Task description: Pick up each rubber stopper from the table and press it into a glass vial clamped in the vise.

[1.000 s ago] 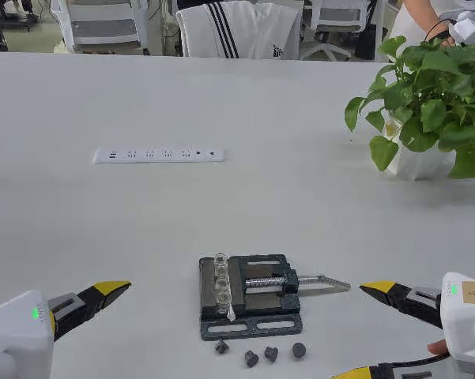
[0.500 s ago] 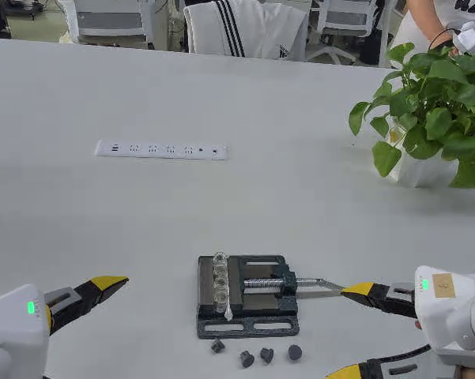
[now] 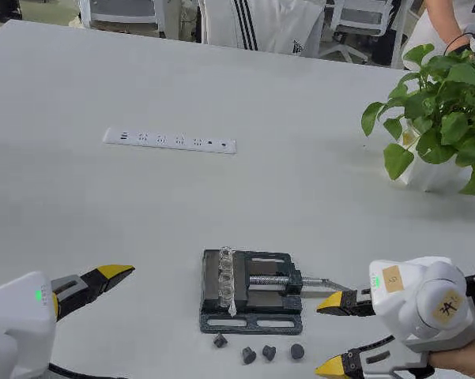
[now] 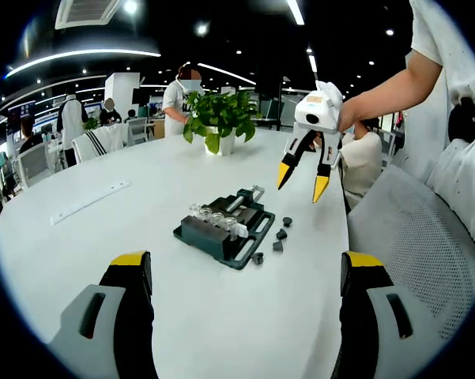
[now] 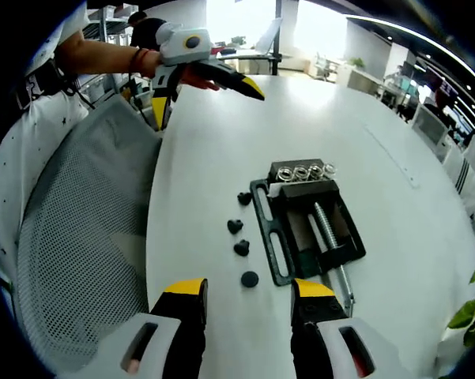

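Rubber stoppers point(image 3: 269, 352) loose beside vise point(image 3: 253, 294); right gripper point(image 3: 325, 337) nearer than before, wide; left gripper point(image 4: 245, 260) wide too.

Broad pale grey table point(image 3: 316, 181). Flat on its far side, long white plastic power strip point(image 3: 169, 141). Near right edge, leafy green plant in white pot point(image 3: 441, 103). Beyond far edge, white office chairs point(image 3: 126, 9), one draped with white black-striped garment point(image 3: 257, 24).

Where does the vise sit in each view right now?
Head view: vise low centre.
Left gripper view: vise centre, beyond the jaws.
Right gripper view: vise right of centre, beyond the jaws.
Shared landmark: four rubber stoppers beside its base.
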`<control>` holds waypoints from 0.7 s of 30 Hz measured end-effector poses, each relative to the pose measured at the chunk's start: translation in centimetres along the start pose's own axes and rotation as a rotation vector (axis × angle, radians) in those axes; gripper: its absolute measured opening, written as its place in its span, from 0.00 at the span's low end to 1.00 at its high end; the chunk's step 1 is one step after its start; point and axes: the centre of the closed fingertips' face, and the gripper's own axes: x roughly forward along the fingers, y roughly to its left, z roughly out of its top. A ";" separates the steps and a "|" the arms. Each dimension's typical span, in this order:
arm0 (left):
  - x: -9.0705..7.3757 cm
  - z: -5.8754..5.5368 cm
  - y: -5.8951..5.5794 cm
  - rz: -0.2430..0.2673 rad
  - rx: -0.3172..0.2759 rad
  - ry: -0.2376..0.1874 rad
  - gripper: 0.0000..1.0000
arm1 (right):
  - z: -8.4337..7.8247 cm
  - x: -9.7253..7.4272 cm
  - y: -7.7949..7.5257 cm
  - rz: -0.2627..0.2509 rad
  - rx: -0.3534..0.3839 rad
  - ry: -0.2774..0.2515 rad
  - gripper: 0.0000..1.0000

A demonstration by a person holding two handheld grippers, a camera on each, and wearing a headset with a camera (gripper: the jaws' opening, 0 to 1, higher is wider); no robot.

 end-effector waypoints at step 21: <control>-0.5 -0.6 0.2 0.030 -0.038 -0.034 0.99 | -1.6 4.2 0.3 0.087 -0.214 0.229 0.15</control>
